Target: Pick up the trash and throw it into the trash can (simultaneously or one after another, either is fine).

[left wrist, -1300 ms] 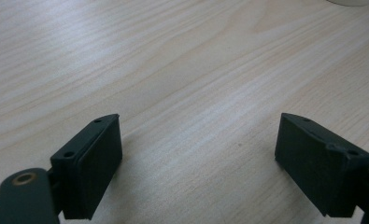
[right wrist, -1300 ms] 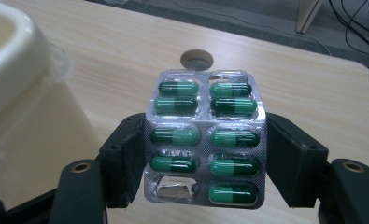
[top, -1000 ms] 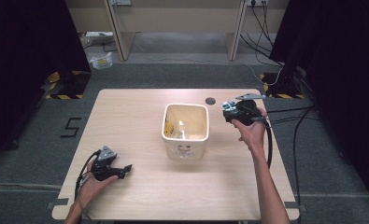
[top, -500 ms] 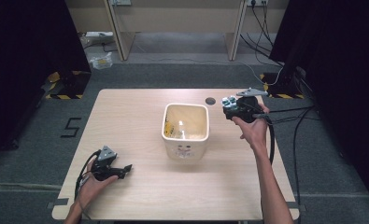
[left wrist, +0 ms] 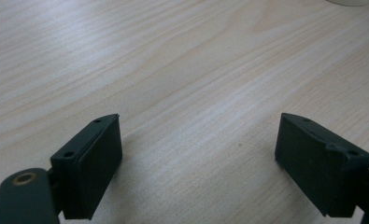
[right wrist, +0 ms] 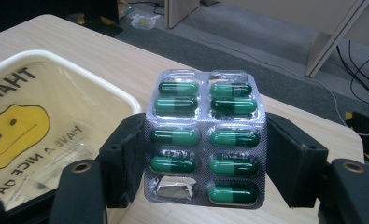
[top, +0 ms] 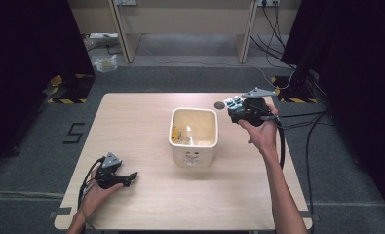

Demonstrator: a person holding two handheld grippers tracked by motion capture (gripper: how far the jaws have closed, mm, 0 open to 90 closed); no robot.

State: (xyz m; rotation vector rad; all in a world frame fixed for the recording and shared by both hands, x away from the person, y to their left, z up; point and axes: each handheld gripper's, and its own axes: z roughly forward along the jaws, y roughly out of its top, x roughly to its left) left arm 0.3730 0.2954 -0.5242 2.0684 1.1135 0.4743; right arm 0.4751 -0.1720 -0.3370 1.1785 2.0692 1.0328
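wooden table (top: 146, 122), dark round disc (top: 219, 105), grey floor (top: 34, 146)

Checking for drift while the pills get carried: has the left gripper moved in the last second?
No. The left gripper sits at the same spot near the table front-left corner, open.

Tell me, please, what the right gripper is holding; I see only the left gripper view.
Observer: The right gripper clamps a blister pack of green capsules by its side edges.
Operator: Is the pack full?
Observer: No. One bottom corner pocket is empty; the other nine hold capsules.
Operator: Where is it relative to the bin?
Observer: In the high view it is raised just beyond the far right corner of the cream bin.
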